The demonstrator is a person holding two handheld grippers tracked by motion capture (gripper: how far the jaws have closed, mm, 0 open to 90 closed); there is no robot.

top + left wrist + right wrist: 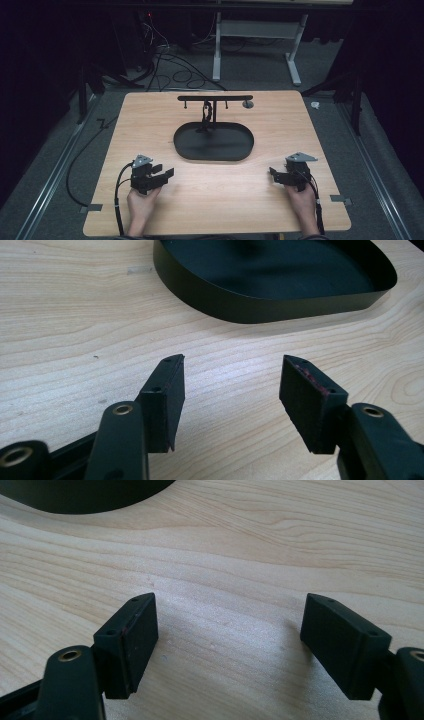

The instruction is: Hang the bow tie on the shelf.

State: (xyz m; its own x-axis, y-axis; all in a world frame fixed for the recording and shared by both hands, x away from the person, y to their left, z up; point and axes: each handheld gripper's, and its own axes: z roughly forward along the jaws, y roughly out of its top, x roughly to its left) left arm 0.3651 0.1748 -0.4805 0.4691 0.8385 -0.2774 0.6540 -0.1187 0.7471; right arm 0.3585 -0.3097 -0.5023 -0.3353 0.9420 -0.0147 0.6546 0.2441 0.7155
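High view: both hand-held grippers, left (161,176) and right (274,174), sit wide apart and empty near the black tray (214,145); approach its stand (214,106) slowly and squarely.

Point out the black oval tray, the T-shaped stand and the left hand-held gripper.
black oval tray (230,150): high view, on its bare floor near the front rim.
T-shaped stand (215,98): high view, on its top crossbar.
left hand-held gripper (164,173): high view, midway between its open fingertips.
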